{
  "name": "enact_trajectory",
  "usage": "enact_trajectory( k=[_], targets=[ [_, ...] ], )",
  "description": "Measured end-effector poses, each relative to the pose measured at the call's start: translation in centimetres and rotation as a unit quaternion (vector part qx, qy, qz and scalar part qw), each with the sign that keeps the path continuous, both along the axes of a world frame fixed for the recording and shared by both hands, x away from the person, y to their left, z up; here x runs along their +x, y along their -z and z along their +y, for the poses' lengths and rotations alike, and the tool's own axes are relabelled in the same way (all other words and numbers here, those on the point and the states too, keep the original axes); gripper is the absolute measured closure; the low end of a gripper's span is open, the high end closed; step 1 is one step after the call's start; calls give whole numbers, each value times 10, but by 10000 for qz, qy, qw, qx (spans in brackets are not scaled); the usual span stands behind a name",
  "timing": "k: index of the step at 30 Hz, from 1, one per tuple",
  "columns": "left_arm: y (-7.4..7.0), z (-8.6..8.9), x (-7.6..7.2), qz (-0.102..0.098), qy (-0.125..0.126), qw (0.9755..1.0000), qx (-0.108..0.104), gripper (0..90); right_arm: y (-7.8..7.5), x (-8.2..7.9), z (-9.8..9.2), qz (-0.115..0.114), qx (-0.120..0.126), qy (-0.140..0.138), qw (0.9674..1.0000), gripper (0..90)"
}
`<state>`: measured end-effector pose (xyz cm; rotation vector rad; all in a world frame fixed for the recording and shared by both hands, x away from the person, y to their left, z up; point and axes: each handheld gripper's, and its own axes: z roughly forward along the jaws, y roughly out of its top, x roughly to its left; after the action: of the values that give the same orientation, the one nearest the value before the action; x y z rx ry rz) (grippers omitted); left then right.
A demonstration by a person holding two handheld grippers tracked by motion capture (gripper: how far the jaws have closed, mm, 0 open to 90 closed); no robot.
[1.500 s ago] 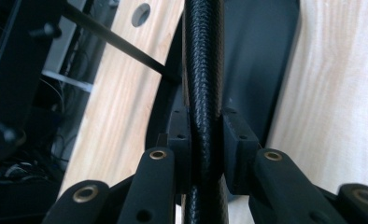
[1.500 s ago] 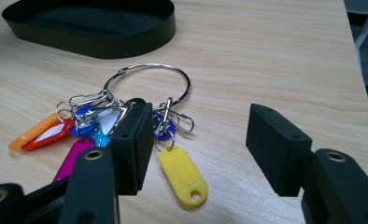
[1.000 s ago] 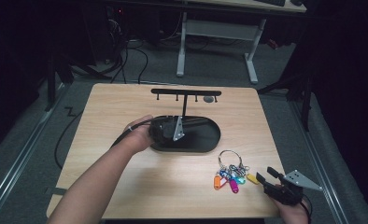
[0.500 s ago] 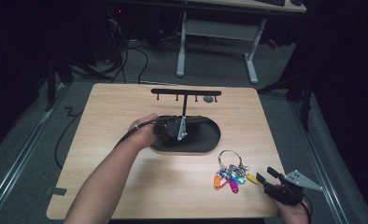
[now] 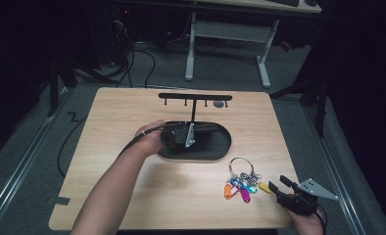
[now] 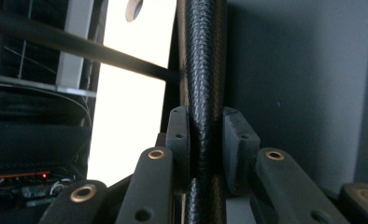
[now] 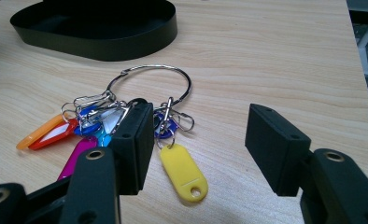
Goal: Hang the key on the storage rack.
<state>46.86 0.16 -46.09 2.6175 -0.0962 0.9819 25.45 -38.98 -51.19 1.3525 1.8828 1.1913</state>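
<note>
Stand post (image 6: 203,70) clamped between left jaws, key ring (image 7: 149,88) before right jaws

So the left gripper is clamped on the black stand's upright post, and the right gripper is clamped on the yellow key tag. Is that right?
Not quite. The left gripper is clamped on the stand's post, but the right gripper holds nothing: in the right gripper view its jaws stand open, with the yellow tag lying on the table between them, untouched.

The setting was a lab or recording room. A light wooden surface (image 5: 132,117) stood on grey carpet (image 5: 44,147). Beyond it stood a white-legged desk (image 5: 228,36); left of that desk, loose cables (image 5: 147,54) lay before dark equipment. Surroundings were unlit.
</note>
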Motion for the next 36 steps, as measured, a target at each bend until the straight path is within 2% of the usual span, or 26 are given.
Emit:
enact_trajectory(
  k=[2,4,7,9,11,12,15,21,24,27,32,36],
  targets=[
    [3,1,1,42,-36,10000,72,741,0,0,0,-17,-10,-9,10000,425],
    [3,1,2,53,-63,10000,27,735,0,0,-1,-17,-6,-11,10000,425],
    [4,2,4,160,-266,9995,-7,707,0,0,-1,-4,-1,-8,10000,425],
    [4,2,7,259,-420,9988,-62,619,0,0,0,1,2,-3,10000,425],
    [4,2,9,428,-621,9971,-81,587,0,0,0,-4,-4,-12,10000,425],
    [5,2,9,437,-662,9968,-87,573,0,0,0,-7,-6,-14,10000,425],
    [5,3,9,528,-736,9958,-143,527,0,1,-1,4,12,-5,10000,425],
    [1,8,2,696,-756,9944,-243,503,0,1,0,0,-6,-17,10000,425],
    [0,11,-1,678,-821,9939,-302,507,0,2,1,2,-11,-31,10000,425],
    [-2,16,-4,773,-927,9911,-562,516,0,2,2,12,-15,-28,10000,425],
    [-2,24,-10,912,-1024,9876,-765,522,2,3,3,33,-39,-46,10000,425],
    [-6,32,-14,1052,-1158,9811,-1139,524,3,3,4,75,-42,-42,10000,424]
  ],
)
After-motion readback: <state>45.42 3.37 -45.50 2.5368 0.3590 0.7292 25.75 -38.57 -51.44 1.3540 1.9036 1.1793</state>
